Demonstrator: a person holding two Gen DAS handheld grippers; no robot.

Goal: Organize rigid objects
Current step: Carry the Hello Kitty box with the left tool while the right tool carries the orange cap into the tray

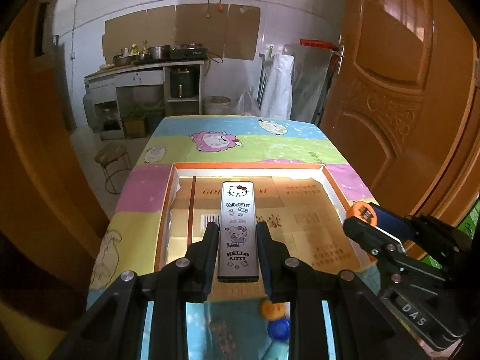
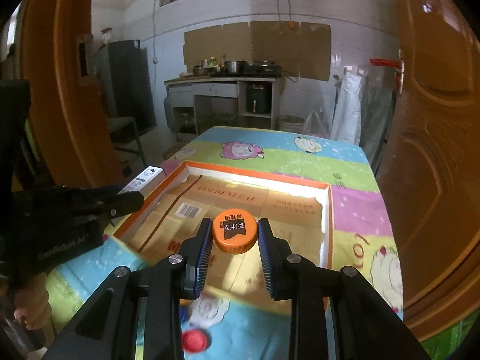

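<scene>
Left gripper pinches Hello Kitty case; right gripper pinches orange cap, red cap right-view only, box on cartoon cloth, kitchen behind

Counted against the 1 shallow orange-rimmed cardboard tray: 1 long silver Hello Kitty case is above its near edge, and 1 large orange plastic bottle cap with black lettering is above its floor. On the cartoon tablecloth short of the tray lie 3 loose small caps: 1 orange, 1 blue, 1 red. 2 black two-finger grippers are over the tray, the left gripper and the right gripper.
</scene>
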